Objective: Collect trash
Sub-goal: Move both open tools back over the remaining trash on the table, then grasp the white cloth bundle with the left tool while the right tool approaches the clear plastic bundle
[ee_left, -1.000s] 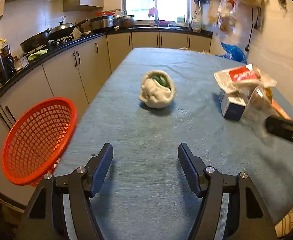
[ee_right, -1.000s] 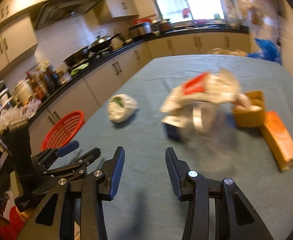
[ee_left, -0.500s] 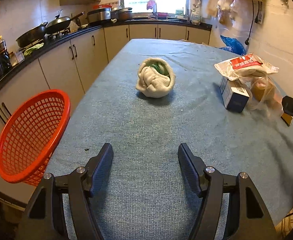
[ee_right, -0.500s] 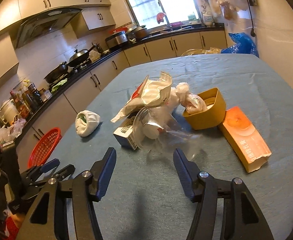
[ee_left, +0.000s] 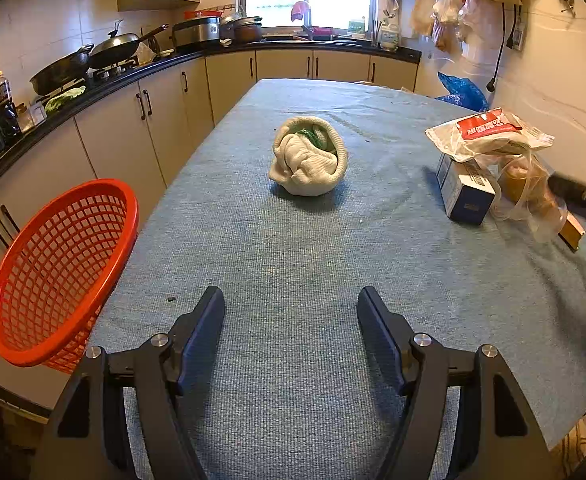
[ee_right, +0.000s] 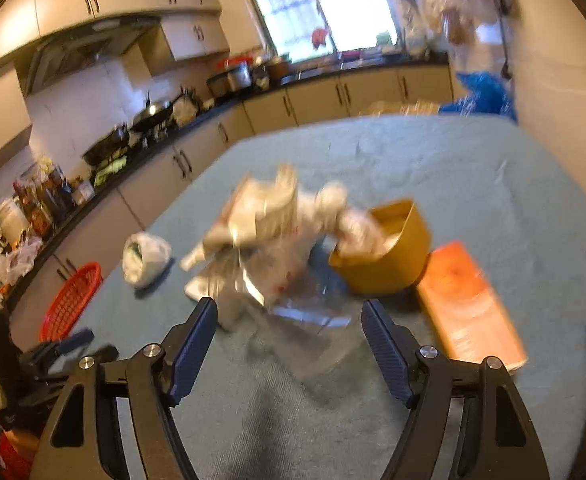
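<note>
Left gripper (ee_left: 291, 316): angled down over table (ee_left: 293, 248), fingers spread, nothing between.
Right gripper (ee_right: 289, 332): angled down, jaws opening, clear bag (ee_right: 305, 336) between, unpinched.
Trash pile (ee_right: 277, 232): just beyond right fingers.
Basket (ee_left: 57, 268): table's left edge.

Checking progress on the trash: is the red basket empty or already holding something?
Empty, as far as shown: the red basket hangs tilted at the table edge, only bare mesh inside.
</note>
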Available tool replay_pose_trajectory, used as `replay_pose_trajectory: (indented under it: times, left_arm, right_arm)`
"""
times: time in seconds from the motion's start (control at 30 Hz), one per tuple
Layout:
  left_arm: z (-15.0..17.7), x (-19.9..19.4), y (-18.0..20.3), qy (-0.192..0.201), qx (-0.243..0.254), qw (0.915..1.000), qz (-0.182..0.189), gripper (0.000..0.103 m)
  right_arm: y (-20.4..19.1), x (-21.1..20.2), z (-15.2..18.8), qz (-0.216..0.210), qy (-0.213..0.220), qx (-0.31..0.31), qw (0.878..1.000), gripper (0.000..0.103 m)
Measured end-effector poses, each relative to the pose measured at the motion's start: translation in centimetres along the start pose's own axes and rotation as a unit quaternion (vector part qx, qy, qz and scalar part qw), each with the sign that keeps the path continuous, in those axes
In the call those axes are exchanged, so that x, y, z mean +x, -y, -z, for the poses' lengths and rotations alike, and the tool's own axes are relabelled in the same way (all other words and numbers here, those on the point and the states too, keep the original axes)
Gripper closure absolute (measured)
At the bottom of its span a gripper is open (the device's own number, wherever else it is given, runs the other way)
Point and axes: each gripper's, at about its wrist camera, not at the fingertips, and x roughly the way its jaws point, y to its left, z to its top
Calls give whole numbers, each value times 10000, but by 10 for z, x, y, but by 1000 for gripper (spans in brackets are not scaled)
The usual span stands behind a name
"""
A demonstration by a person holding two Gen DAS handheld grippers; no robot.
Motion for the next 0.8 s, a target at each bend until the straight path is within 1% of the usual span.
replay_pose_trajectory:
  times: [0.03, 0.1, 0.17, 0.2, 0.3, 0.43, 0.5, 0.57, 0.6, 0.63, 0.7, 0.8]
  left_arm:
    - [0, 0, 0, -3, 4, 10000, -4, 35]
    - [0, 0, 0, -8, 9, 10000, -5, 34]
    - [-1, 1, 1, -18, 22, 10000, -11, 34]
    - [-1, 1, 1, -17, 21, 10000, -11, 34]
    - [-1, 1, 2, -16, 17, 10000, -12, 34]
    - [-1, 1, 1, -22, 22, 10000, -11, 34]
    - [-1, 1, 2, -36, 27, 10000, 4, 33]
    - [-2, 2, 1, -81, -5, 10000, 11, 33]
    - [-2, 1, 2, -98, -20, 9999, 12, 33]
    - [-4, 0, 2, -91, -33, 9999, 35, 33]
    - [-12, -3, 3, -46, -56, 10000, 69, 33]
    - [-30, -6, 6, 33, -69, 9999, 100, 32]
  right_arm:
    - [-2, 1, 3, -93, -63, -30, 9999, 24]
    - [-14, 0, 11, -451, -218, -207, 9985, 24]
    - [-23, -3, 15, -600, -225, -400, 9971, 24]
    - [-26, -4, 15, -552, -202, -463, 9972, 24]
    - [-27, 3, 12, -184, -182, -534, 9982, 24]
    - [-27, 18, 7, -148, -267, -487, 9983, 24]
    - [-28, 26, 6, -94, -409, -504, 9978, 24]
    - [-28, 33, 6, -69, -526, -475, 9975, 32]
    - [-28, 34, 6, -135, -555, -477, 9972, 43]
    - [-27, 34, 6, -187, -575, -451, 9971, 48]
    - [-22, 32, 7, -289, -531, -301, 9977, 49]
    - [-13, 25, 7, -444, -347, -74, 9984, 49]
